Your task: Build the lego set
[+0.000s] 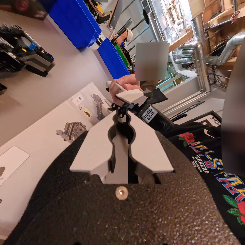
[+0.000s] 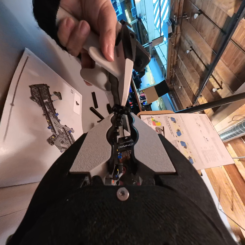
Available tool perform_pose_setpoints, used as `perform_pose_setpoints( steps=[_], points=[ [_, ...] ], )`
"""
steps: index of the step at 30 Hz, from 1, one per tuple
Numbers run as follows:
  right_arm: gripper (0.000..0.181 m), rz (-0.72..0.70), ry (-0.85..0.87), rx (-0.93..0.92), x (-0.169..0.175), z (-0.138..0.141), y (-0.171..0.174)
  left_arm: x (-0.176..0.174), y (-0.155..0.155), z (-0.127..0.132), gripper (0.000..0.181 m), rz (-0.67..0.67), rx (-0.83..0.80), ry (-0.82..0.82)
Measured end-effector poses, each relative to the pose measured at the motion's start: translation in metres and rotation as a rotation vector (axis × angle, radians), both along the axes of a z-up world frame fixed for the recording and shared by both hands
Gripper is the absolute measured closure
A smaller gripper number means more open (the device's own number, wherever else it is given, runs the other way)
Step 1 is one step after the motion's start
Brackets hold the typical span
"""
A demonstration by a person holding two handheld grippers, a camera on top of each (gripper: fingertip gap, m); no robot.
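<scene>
In the left wrist view, your left gripper is clenched on a small black lego piece with pin holes, held in the air above the open instruction booklet on the table. Your right gripper meets the same piece from the far side. A half-built black lego model sits toward the table's far edge, near the blue bins.

In the right wrist view, your right gripper is closed on that black piece, with the left gripper's fingers coming down onto it from above. Loose black beams lie on the table just past the booklet.

The piece looks light, rigid and smooth, so it could twist or pop out. Grip its flat sides, leaving the holes free.
</scene>
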State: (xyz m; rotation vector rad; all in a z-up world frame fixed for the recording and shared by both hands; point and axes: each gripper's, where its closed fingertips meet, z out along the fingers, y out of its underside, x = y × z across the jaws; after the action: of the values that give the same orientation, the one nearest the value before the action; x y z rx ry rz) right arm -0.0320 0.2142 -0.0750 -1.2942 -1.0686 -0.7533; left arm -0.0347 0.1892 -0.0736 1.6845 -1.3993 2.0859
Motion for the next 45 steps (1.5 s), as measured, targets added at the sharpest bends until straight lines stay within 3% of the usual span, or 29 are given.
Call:
perform_pose_setpoints(
  steps=[4,7,10,13,15,20,25,33,45],
  points=[
    [0.177,-0.017,0.122,-0.045,0.007,0.001,0.001,0.007,0.014,0.007,0.177,0.087,0.125,-0.071],
    [0.176,-0.007,0.271,-0.130,0.006,-0.006,0.004,0.009,0.030,0.017,0.181,0.182,0.348,-0.198],
    [0.177,-0.023,0.396,-0.198,0.008,-0.009,0.007,0.006,0.027,0.017,0.181,0.125,0.620,-0.318],
    [0.176,-0.012,0.538,-0.297,0.008,-0.016,0.008,0.008,0.034,-0.004,0.149,0.033,0.968,-0.366],
    [0.176,0.006,0.622,-0.330,0.007,-0.017,0.008,0.010,0.034,-0.017,0.140,-0.062,1.104,-0.399],
    [0.176,0.075,0.749,-0.387,0.000,-0.018,0.008,0.013,0.018,-0.020,0.140,-0.197,0.939,-0.501],
    [0.177,0.109,0.784,-0.436,-0.004,-0.028,0.010,0.008,0.016,-0.023,0.150,-0.190,0.866,-0.584],
    [0.176,0.101,0.779,-0.496,-0.010,-0.037,0.013,0.001,0.018,-0.036,0.150,-0.206,0.906,-0.579],
    [0.176,0.232,0.963,-0.532,-0.016,-0.025,0.006,0.001,0.013,-0.018,0.159,-0.161,0.855,-0.665]
  ],
)
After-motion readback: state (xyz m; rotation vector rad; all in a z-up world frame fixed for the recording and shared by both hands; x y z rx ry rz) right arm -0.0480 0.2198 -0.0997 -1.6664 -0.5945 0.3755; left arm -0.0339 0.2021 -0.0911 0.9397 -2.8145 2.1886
